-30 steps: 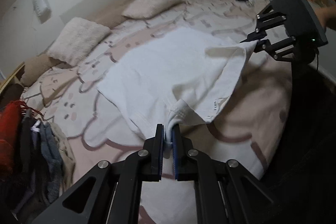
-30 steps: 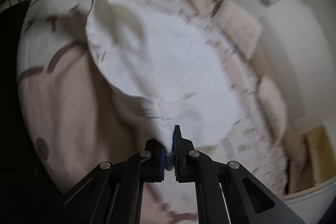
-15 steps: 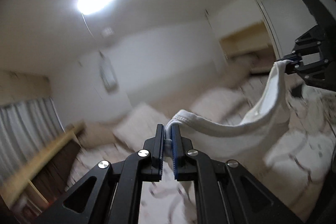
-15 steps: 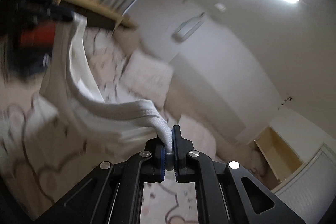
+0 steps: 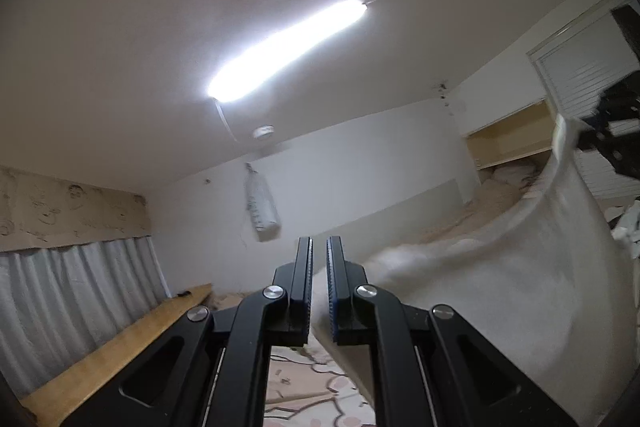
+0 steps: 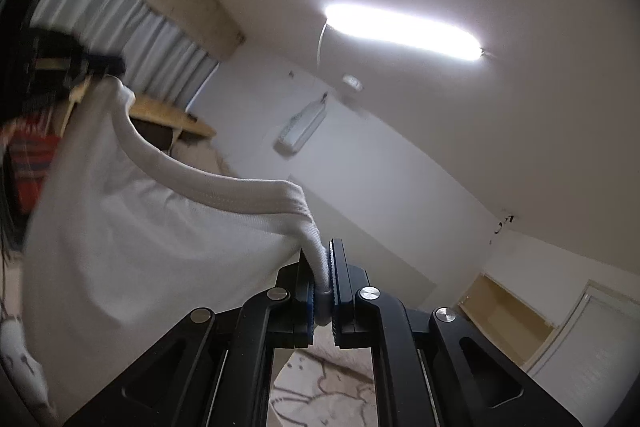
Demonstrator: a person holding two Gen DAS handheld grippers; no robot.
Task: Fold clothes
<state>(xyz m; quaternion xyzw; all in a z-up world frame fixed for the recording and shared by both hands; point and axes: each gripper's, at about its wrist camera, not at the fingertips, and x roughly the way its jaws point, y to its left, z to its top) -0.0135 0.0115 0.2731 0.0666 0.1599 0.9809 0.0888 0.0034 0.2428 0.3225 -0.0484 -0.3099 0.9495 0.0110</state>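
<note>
**White garment (image 6: 140, 227) slung in the air above the bed (image 5: 304, 395)**

Right gripper (image 6: 320, 247) clenched on a ribbed edge of the garment, probably to let the cloth hang open and square before a fold. Left gripper (image 5: 318, 241) with jaws almost together and nothing plainly between them (blurred cloth reaching up to it in the right view), so grip impossible to tell. Garment stretched between the two, well above the bed. Patterned cover on the bed; overhead, a tube light (image 5: 288, 47); beside the bed, a wooden ledge (image 5: 120, 347) under pale curtains (image 5: 72, 307).
</note>
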